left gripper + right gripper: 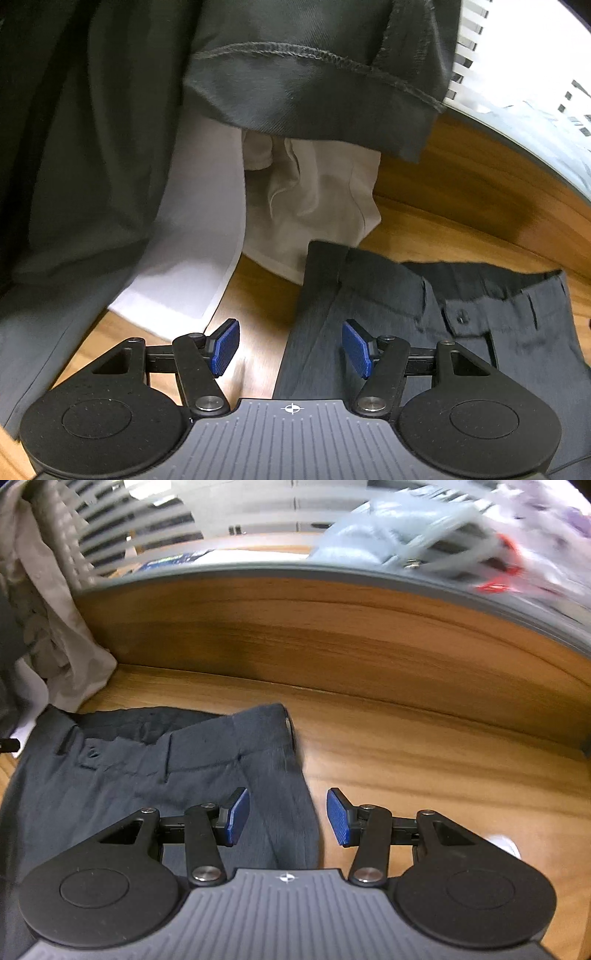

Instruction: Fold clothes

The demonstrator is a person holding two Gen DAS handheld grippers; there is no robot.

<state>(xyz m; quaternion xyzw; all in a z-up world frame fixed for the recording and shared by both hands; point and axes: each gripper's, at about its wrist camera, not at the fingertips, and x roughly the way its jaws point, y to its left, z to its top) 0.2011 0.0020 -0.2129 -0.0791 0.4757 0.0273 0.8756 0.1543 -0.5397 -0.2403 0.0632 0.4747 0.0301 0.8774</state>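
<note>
Helmet [461, 550] shows only beyond right gripper [288, 816].

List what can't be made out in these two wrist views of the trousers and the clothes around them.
- Dark trousers: legs cut off by the bottom edge and hidden behind the left gripper body; same in the right wrist view behind the right gripper.
- White garment: top covered by a hanging dark garment, type unclear.
- Items beyond the table's back panel, right wrist view: motion-blurred, unidentifiable.

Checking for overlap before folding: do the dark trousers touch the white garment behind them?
Touching. The left wrist view shows the dark trousers' waistband corner lying over the white garment's lower edge.
</note>
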